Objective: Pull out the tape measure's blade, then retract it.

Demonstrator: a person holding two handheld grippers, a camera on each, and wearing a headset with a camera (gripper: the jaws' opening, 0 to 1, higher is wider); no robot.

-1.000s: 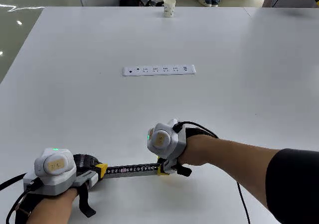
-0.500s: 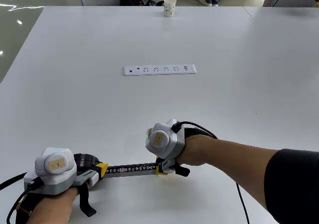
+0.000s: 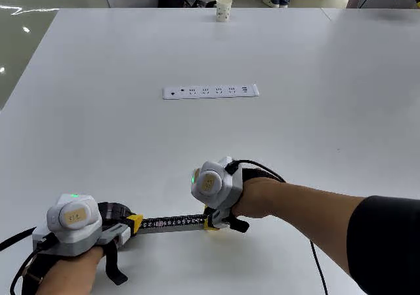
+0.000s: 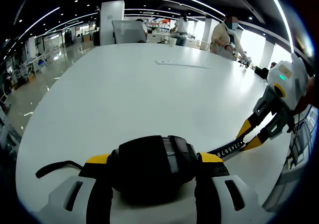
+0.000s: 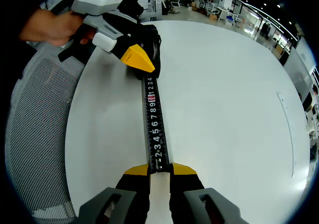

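— Where was the tape?
— Low in your head view, near 7 o'clock on the table. Your left gripper had its jaws clamped on the black case, one jaw on each side.
— And the blade?
— The blade was partly out, stretched straight from the case toward 3 o'clock, printed numbers facing up. Your right gripper had its yellow-tipped jaws pinched together on the blade's free end.
— Anything else on the table?
— A power strip lay well apart from the blade, at 12 o'clock from it. A cup stood beyond that, near the far edge.
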